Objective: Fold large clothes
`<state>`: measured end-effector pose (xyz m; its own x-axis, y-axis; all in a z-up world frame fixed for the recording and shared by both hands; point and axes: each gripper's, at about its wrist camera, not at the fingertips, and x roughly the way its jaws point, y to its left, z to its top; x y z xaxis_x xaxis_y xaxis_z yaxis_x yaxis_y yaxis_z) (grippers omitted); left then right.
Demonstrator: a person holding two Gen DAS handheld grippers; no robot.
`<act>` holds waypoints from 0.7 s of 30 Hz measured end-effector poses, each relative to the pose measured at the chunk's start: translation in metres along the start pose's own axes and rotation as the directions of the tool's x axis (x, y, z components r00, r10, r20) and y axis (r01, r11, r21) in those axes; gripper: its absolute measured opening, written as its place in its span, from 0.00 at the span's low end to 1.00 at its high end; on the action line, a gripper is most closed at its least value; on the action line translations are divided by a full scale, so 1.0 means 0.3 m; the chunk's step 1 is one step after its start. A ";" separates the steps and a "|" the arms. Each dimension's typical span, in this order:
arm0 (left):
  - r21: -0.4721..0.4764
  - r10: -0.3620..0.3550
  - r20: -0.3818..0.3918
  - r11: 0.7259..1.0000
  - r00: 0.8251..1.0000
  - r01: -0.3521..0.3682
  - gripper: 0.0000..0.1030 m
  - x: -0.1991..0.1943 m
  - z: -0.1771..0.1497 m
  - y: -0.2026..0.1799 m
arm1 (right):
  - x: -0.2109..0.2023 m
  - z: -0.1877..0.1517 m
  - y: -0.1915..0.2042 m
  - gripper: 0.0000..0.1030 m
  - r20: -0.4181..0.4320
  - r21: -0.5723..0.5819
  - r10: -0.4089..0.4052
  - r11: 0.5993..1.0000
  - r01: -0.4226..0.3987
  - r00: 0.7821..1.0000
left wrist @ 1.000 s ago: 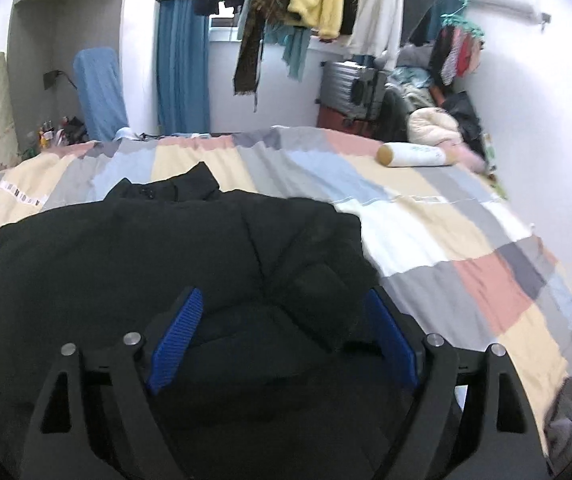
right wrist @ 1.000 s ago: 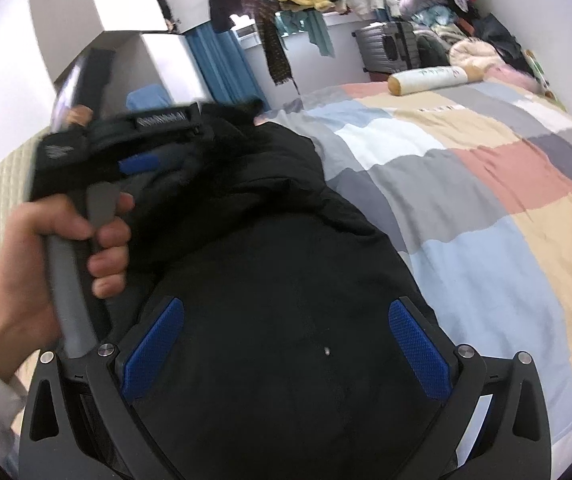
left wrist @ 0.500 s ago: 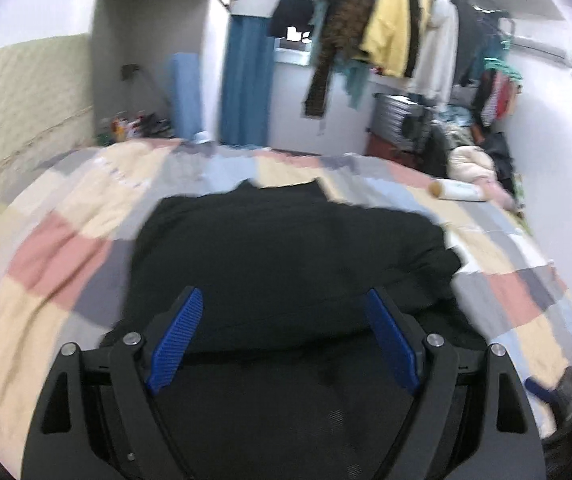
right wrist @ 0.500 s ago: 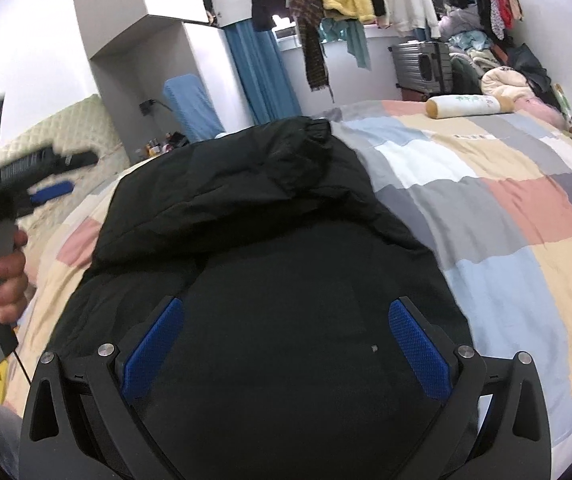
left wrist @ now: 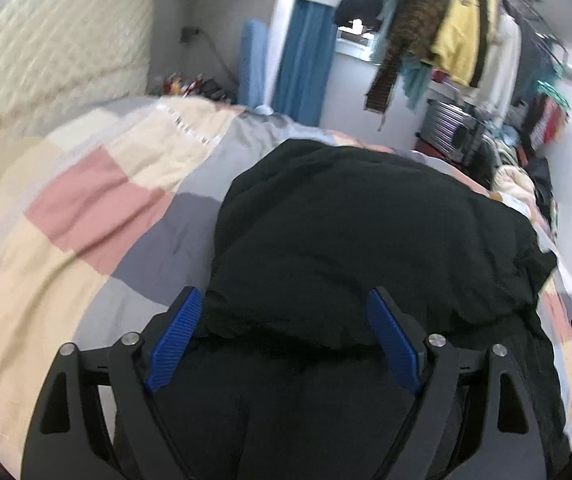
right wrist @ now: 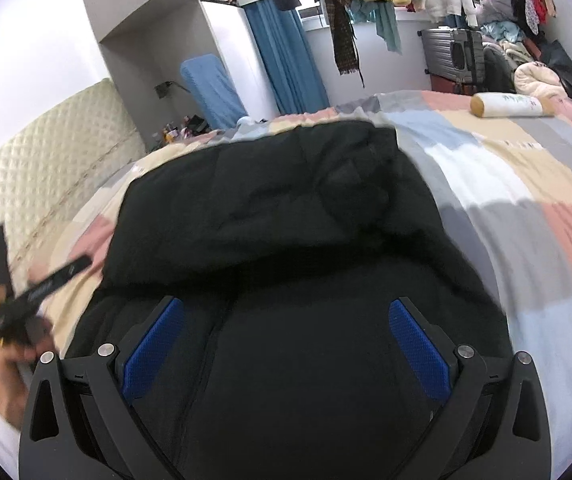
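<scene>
A black padded jacket [left wrist: 365, 232] lies on the patchwork bed, its upper half folded over the lower part [right wrist: 278, 216]. My left gripper [left wrist: 284, 294] hovers at the jacket's near left edge. Its jaws are opening, and the blue pads [left wrist: 174, 340] stand wide on either side of the fabric without pressing it. My right gripper [right wrist: 286, 304] is open above the jacket's lower front, blue pads [right wrist: 417, 352] far apart. In the right wrist view, the left gripper [right wrist: 38, 288] shows at the far left in a person's hand [right wrist: 18, 344].
The checked quilt [left wrist: 86, 240] covers the bed on all sides of the jacket. A quilted headboard [left wrist: 46, 60] stands at the left. A rolled pillow [right wrist: 511, 106] lies at the far right. A suitcase [right wrist: 453, 54] and hanging clothes [left wrist: 445, 40] are behind the bed.
My left gripper has swung left and down, off the top of the jacket to its left side. The jacket's upper part now lies folded over. The right gripper has drawn back a little.
</scene>
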<state>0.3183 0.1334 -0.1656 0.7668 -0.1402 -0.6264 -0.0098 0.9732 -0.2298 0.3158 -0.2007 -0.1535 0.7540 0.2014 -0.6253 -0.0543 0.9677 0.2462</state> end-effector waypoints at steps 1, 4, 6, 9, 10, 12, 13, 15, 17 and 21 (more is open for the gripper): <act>-0.009 -0.001 -0.015 1.000 1.000 0.001 0.85 0.018 -0.003 0.008 | 0.032 0.028 -0.016 0.99 0.007 0.014 -0.001 1.000 0.001 1.000; 0.021 0.010 -0.071 1.000 0.997 -0.008 0.85 0.073 -0.013 0.009 | 0.120 0.086 -0.081 0.97 0.010 0.087 0.001 0.996 -0.002 1.000; 0.041 0.017 -0.100 0.999 0.995 -0.013 0.85 0.111 -0.019 0.013 | 0.163 0.110 -0.120 0.94 0.016 0.121 0.007 0.993 -0.009 1.000; 0.039 0.026 -0.110 0.999 0.994 -0.022 0.95 0.149 -0.021 0.033 | 0.210 0.139 -0.176 0.93 0.040 0.176 0.025 0.984 -0.031 0.999; 0.038 0.033 -0.117 0.999 0.993 -0.029 0.99 0.163 -0.023 0.042 | 0.224 0.146 -0.192 0.93 0.043 0.183 0.016 0.983 -0.024 0.999; 0.048 0.042 -0.141 0.998 0.989 -0.036 0.99 0.185 -0.032 0.056 | 0.238 0.155 -0.220 0.93 0.047 0.198 -0.016 0.980 0.007 0.999; 0.052 0.042 -0.152 0.998 0.988 -0.034 0.99 0.188 -0.039 0.059 | 0.240 0.156 -0.241 0.93 0.056 0.217 -0.022 0.976 0.009 0.998; 0.067 0.037 -0.160 0.997 0.986 -0.026 0.99 0.177 -0.050 0.056 | 0.240 0.158 -0.281 0.93 0.079 0.261 -0.026 0.965 0.004 0.996; 0.092 0.055 -0.140 0.995 0.989 -0.042 1.00 0.162 -0.065 0.051 | 0.241 0.161 -0.305 0.90 0.094 0.285 -0.027 0.958 -0.001 0.995; 0.115 0.080 -0.154 0.991 0.985 -0.062 1.00 0.156 -0.081 0.044 | 0.282 0.165 -0.300 0.72 0.064 0.255 0.009 0.967 -0.025 0.998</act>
<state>0.3385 0.1352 -0.2161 0.6559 -0.0886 -0.7496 0.0166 0.9945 -0.1030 0.4169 -0.2783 -0.1919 0.7936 0.1999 -0.5747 0.0960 0.8916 0.4426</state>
